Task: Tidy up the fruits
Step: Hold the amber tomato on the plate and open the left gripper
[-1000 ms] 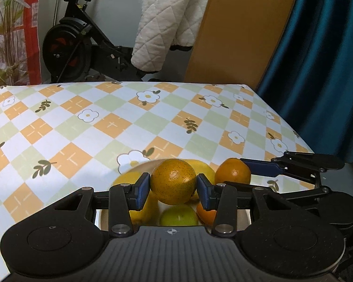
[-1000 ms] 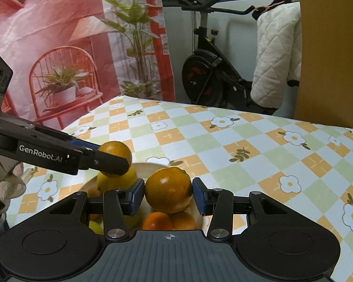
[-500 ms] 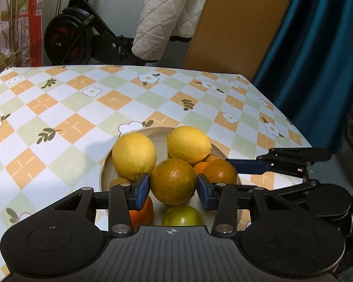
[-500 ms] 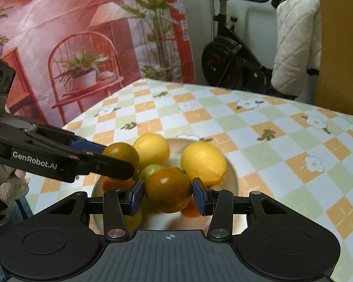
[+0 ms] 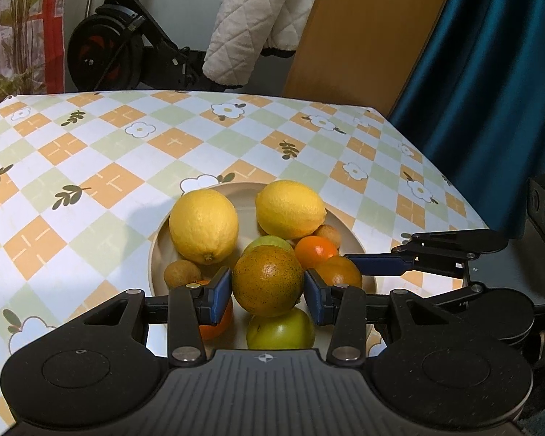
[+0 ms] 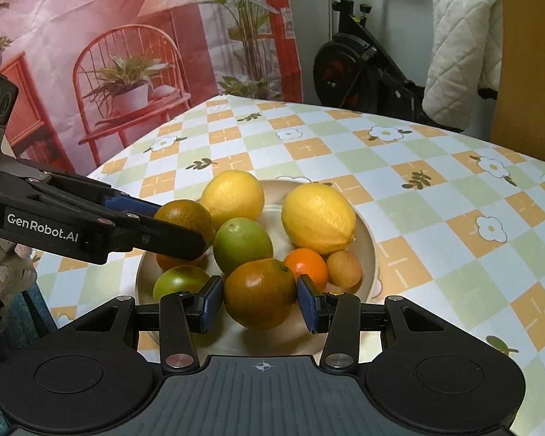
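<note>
While each gripper clamps a firm, rounded orange, left gripper [image 5: 268, 292] and right gripper [image 6: 259, 299] at frame centre, you squeeze across its middle, lightly

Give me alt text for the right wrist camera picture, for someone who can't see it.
The right gripper clamps a greenish-orange round citrus fruit just over a beige plate holding two yellow lemons, green fruits and a small orange. At left, the left gripper holds another orange-green fruit over the plate, on a checked flowered tablecloth.
</note>
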